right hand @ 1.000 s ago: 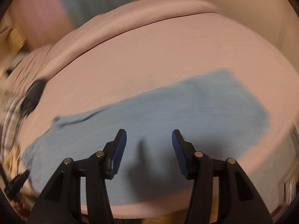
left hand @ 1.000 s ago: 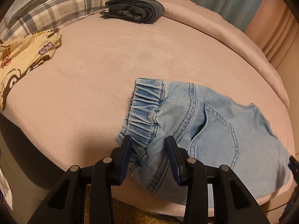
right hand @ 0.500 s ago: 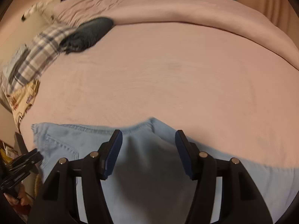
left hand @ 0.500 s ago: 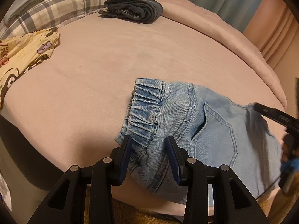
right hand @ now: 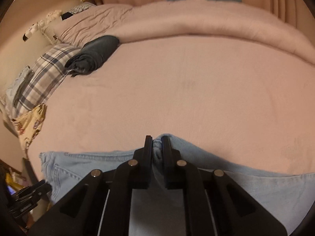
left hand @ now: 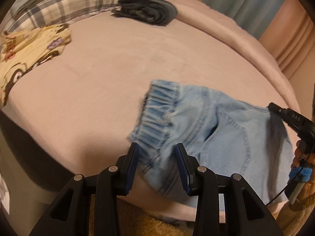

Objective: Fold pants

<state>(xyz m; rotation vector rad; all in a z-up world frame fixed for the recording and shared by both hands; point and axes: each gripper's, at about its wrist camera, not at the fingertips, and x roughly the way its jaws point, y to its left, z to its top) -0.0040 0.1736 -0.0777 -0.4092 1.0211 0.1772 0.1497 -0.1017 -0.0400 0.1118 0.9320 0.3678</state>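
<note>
One pair of light-blue denim pants lies along the near edge of a pink bed. Left gripper clamps the elastic waistband; right gripper, jaws just closed, pinches the far-edge fabric, likely for lifting into a fold.

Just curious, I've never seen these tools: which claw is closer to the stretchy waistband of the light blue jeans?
Left. The left claw straddles the elastic waistband; the right claw pinches the jeans farther along, past the back pocket.
</note>
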